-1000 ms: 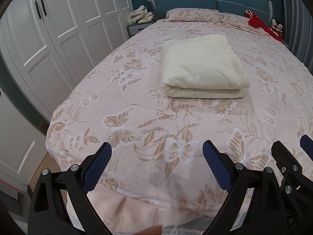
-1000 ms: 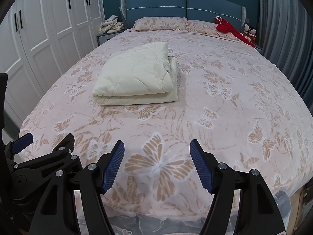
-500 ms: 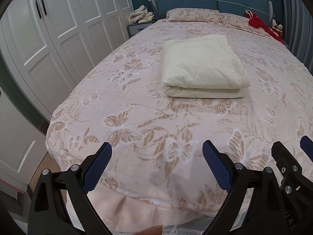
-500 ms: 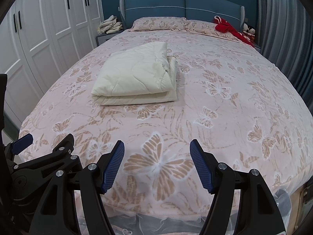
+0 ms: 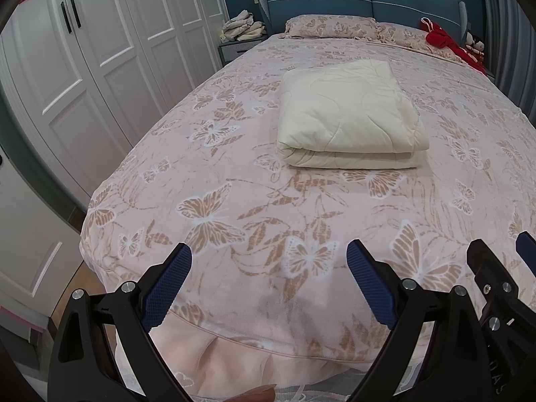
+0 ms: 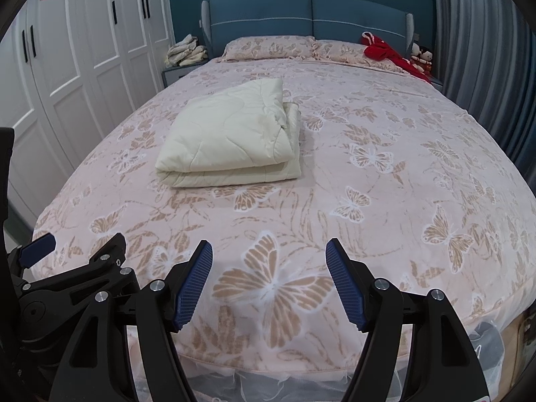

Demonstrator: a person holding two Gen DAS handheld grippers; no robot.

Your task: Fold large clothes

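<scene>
Both tools, the left tool [image 5: 268, 263] and right tool [image 6: 269, 261], were released above the bed [image 5: 234, 234], well apart from the folded cream quilt [image 5: 348, 124].

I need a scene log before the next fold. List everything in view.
Folded cream quilted blanket: one, cream, middle of bed.
Pink butterfly-print bedspread: one, pink and tan, covering bed.
Matching pillows: two, by blue padded headboard.
Red cloth: one, far right.
Small dolls: right of it; count unclear.
Pale clothes pile: one, on nightstand.
White wardrobe: left wall.
Grey curtain: right.
Left gripper: open, empty.
Right gripper: open, empty.
</scene>
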